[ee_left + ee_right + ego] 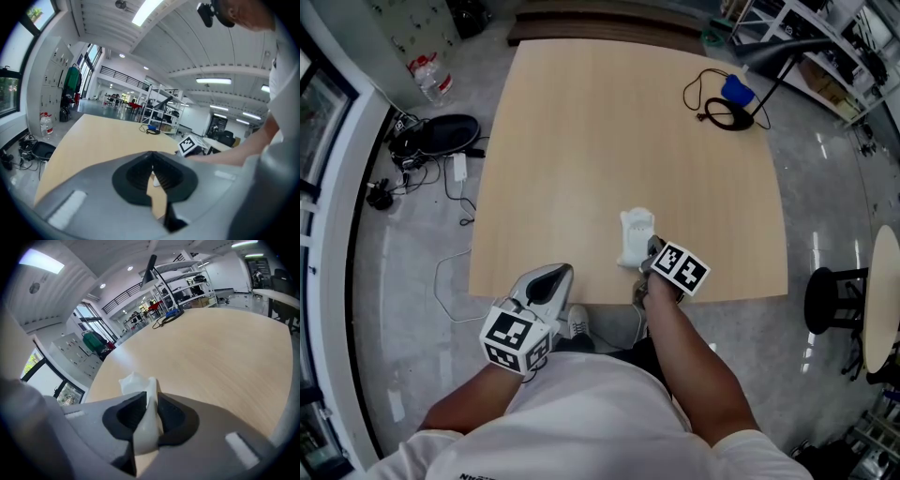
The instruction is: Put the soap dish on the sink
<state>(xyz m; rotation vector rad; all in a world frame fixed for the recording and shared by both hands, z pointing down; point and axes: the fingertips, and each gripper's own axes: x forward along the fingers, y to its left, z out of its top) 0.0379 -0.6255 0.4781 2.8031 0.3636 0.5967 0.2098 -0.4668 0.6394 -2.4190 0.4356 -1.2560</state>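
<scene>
As the rim suits narrow jaws, right hand-held gripper (653,253) clamps white plastic soap dish (635,234) there; left hand-held gripper (561,273) clenched, empty.

A big light wooden table (628,141) fills the middle of the head view. Near its upper right corner lies a black cable (724,114) curled in a ring. A small blue thing (737,90) sits just beside it. A dark lamp (778,52) leans over that corner. At the upper left, a water bottle (433,81) stands on the grey floor (825,187). Below it lies a black bag (441,134), with a small white box (458,167) and some wires just beside it. At the right edge a black stool (832,298) stands next to a round table (883,300). In the left gripper view a green coat (71,79) hangs at the left by grey lockers (51,89).
</scene>
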